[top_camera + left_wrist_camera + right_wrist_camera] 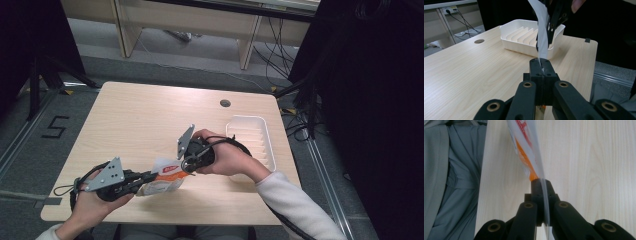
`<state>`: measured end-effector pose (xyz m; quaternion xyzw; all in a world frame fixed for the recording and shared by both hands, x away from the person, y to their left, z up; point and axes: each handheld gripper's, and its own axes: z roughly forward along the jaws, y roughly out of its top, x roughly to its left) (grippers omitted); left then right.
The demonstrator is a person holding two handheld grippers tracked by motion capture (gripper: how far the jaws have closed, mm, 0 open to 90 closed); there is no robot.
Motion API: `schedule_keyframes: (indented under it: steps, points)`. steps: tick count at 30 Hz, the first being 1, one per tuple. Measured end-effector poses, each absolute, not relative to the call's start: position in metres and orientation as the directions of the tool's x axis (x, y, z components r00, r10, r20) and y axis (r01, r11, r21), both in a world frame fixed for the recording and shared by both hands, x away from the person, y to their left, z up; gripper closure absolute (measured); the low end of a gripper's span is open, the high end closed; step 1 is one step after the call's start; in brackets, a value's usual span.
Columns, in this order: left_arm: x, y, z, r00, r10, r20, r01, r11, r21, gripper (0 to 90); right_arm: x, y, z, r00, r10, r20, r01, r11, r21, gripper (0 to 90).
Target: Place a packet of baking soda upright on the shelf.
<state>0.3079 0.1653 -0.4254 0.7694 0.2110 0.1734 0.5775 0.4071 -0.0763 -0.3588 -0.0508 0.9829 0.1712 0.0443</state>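
- Both grippers, left gripper and right gripper, had jaws closed on opposite edges of the packet.
- Packet was held above the table, unopened.
- Remaining, judged: tear open; tray stood near.

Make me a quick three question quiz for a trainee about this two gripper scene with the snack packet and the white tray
1. True or false: both the left gripper and the right gripper are clamped on the snack packet.
2. What lies on the table beyond the right hand? A) a blue bowl B) a white ribbed tray C) a metal pan
3. Fill in: the tray's slots are ____.

Key: 1 true. 2 B. 3 empty.
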Motion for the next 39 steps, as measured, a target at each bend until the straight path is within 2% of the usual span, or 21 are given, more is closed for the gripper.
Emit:
schedule_keyframes:
  steps: [2, 7, 8, 9, 11, 13, 14, 15, 17, 19, 20, 22, 31, 34, 39]
  points:
    - [0.311, 0.163, -0.431, 0.844, 0.534, 0.038, 0.122, -0.259, 0.958, 89.0, 0.407, -0.075, -0.349, -0.994, -0.051, -0.098, -0.079, 0.948, 0.308, 90.0]
    - [0.315, 0.161, -0.436, 0.839, 0.544, 0.035, 0.124, -0.253, 0.959, 88.5, 0.410, -0.074, -0.342, -0.994, -0.051, -0.092, -0.075, 0.956, 0.283, 90.0]
    - [0.315, 0.160, -0.438, 0.833, 0.551, 0.045, 0.118, -0.257, 0.959, 87.6, 0.407, -0.073, -0.340, -0.997, -0.005, -0.071, -0.023, 0.969, 0.247, 90.0]
    - [0.315, 0.159, -0.440, 0.830, 0.557, 0.043, 0.122, -0.257, 0.959, 86.1, 0.410, -0.073, -0.340, -0.996, -0.052, -0.077, -0.070, 0.966, 0.248, 90.0]
    - [0.316, 0.159, -0.443, 0.817, 0.575, 0.033, 0.136, -0.249, 0.959, 79.0, 0.408, -0.072, -0.338, -0.997, -0.026, -0.073, -0.042, 0.974, 0.224, 90.0]
    - [0.317, 0.161, -0.444, 0.807, 0.589, 0.034, 0.148, -0.258, 0.955, 66.7, 0.409, -0.072, -0.337, -0.997, -0.030, -0.075, -0.045, 0.977, 0.210, 90.0]
    - [0.318, 0.162, -0.445, 0.800, 0.599, 0.034, 0.159, -0.267, 0.950, 66.7, 0.411, -0.072, -0.336, -0.995, -0.048, -0.091, -0.067, 0.975, 0.211, 90.0]
    - [0.319, 0.166, -0.448, 0.788, 0.614, 0.037, 0.180, -0.287, 0.941, 54.3, 0.412, -0.074, -0.332, -0.996, -0.018, -0.089, -0.035, 0.980, 0.197, 90.0]
    - [0.319, 0.168, -0.450, 0.787, 0.615, 0.040, 0.182, -0.294, 0.938, 46.4, 0.414, -0.077, -0.328, -0.995, -0.005, -0.096, -0.024, 0.980, 0.197, 90.0]
    - [0.317, 0.172, -0.454, 0.783, 0.621, 0.024, 0.204, -0.292, 0.934, 42.2, 0.416, -0.078, -0.326, -0.996, -0.006, -0.092, -0.024, 0.980, 0.197, 90.0]
    - [0.314, 0.173, -0.455, 0.781, 0.624, 0.018, 0.214, -0.295, 0.931, 42.2, 0.419, -0.079, -0.324, -0.994, -0.032, -0.106, -0.054, 0.977, 0.207, 90.0]
    - [0.306, 0.178, -0.460, 0.781, 0.625, 0.017, 0.229, -0.312, 0.922, 41.3, 0.421, -0.084, -0.315, -0.994, 0.012, -0.111, -0.011, 0.978, 0.208, 90.0]
    - [0.305, 0.181, -0.466, 0.780, 0.625, 0.034, 0.225, -0.331, 0.916, 37.8, 0.428, -0.095, -0.301, -0.991, 0.020, -0.130, -0.005, 0.981, 0.193, 90.0]
    - [0.306, 0.180, -0.468, 0.780, 0.626, 0.019, 0.234, -0.321, 0.918, 34.2, 0.431, -0.102, -0.294, -0.990, 0.036, -0.136, 0.009, 0.981, 0.195, 90.0]
    - [0.305, 0.178, -0.470, 0.774, 0.633, -0.018, 0.256, -0.288, 0.923, 33.4, 0.436, -0.112, -0.285, -0.987, 0.045, -0.151, 0.018, 0.983, 0.181, 90.0]
